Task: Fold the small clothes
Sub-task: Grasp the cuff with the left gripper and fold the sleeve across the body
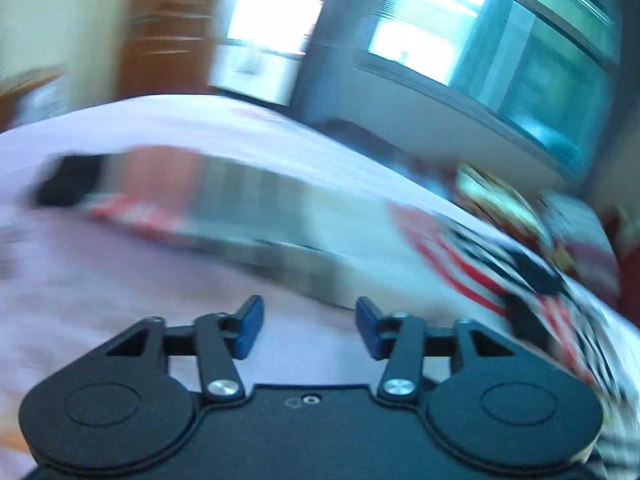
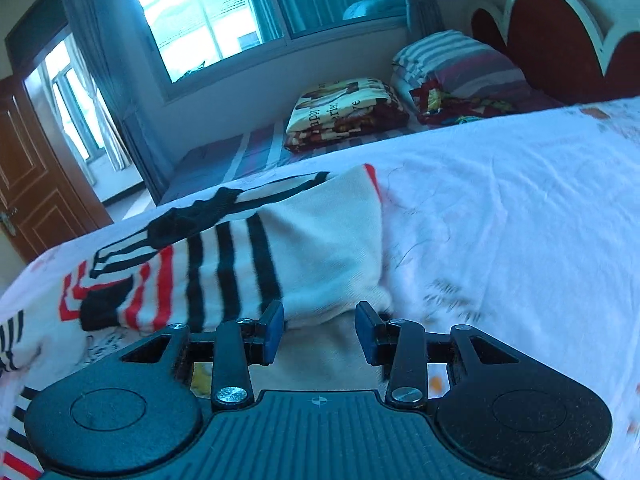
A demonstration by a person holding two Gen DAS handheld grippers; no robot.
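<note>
A white knit garment [image 2: 320, 240] with black and red stripes lies on the pale bedsheet [image 2: 500, 220]. One white part of it is folded back over the striped part. My right gripper [image 2: 320, 328] is at the near edge of that white fold, with the cloth's hem between its blue pads; the cloth looks sharp while the sheet beside it is smeared. In the blurred left wrist view my left gripper [image 1: 310, 328] hangs over the bare sheet [image 1: 120, 280] with its jaws apart and nothing between them. The striped garment [image 1: 480, 264] lies to its right.
Beyond the sheet, folded blankets [image 2: 344, 112] and striped pillows [image 2: 460, 64] are stacked near a red headboard [image 2: 552, 40]. A window [image 2: 224, 16] and a brown door [image 2: 36, 184] stand behind. A blurred grey and red streak [image 1: 224, 200] crosses the left wrist view.
</note>
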